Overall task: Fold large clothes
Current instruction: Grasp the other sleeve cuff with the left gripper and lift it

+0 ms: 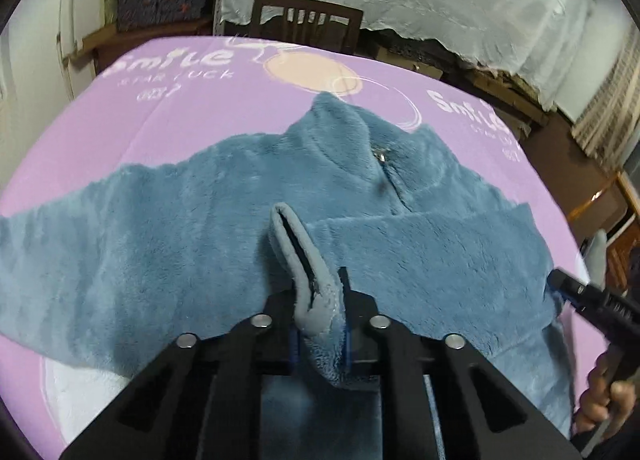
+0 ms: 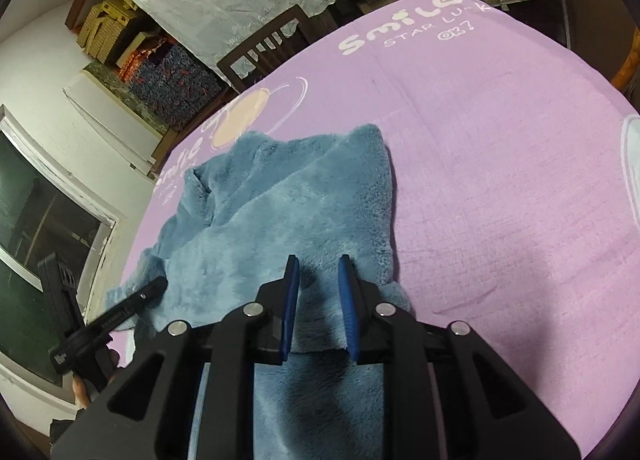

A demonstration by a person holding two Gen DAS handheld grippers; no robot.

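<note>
The blue fleece jacket [image 1: 224, 228] lies spread on the lilac-covered bench [image 1: 168, 116], collar pointing away from both tongs. The left tongs [image 1: 320, 300] clamp its pale-edged hem; the right tongs [image 2: 319, 292] stand parted over the folded side. No containers show.

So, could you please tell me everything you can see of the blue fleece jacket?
The blue fleece jacket is plush, dusty blue, and lies front up on the lilac printed sheet. Its stand-up collar points away, with a metal zip pull below it. One sleeve stretches out flat; the other is folded across the chest. The left gripper pinches a lifted cuff with smoother lining. The right gripper has fabric between its blue pads, jaws apart.
</note>
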